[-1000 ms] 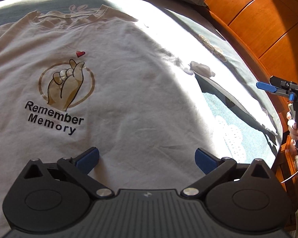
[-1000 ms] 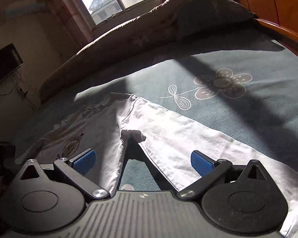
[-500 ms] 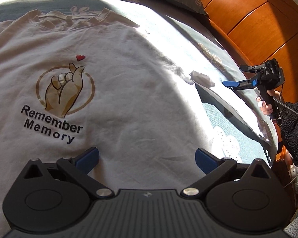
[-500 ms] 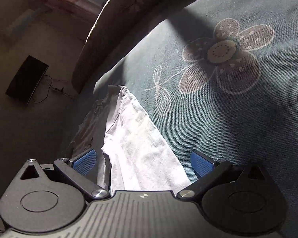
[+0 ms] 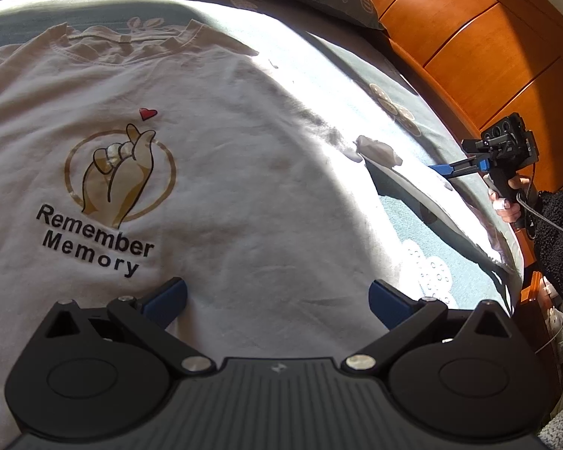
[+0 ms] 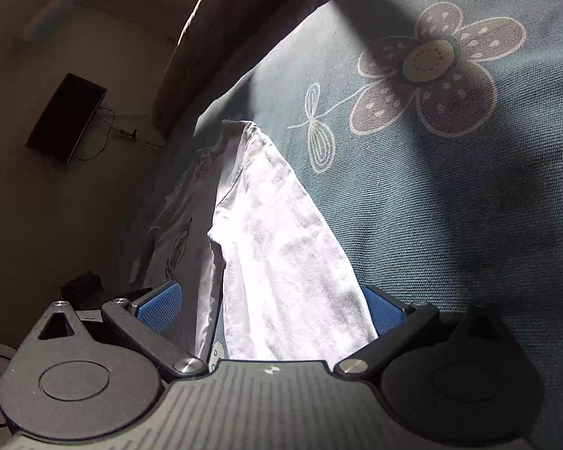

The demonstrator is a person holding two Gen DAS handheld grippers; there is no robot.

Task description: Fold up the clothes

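Only readable text is on the white cotton t-shirt [image 5: 244, 195] spread on the bed: "Remember Memory" in black letters, two lines, right under a gold-ringed finger-heart graphic. The pillow's lettering up top is too blurry to make out.

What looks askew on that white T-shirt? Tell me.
The T-shirt lies mostly flat on the bed, print up. One oddity: a small bunched lump of fabric at the armpit, where the sleeve meets the body.

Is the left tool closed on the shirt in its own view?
No, the left tool is wide open, with the white shirt lying flat on the bed between its blue pads, untouched.
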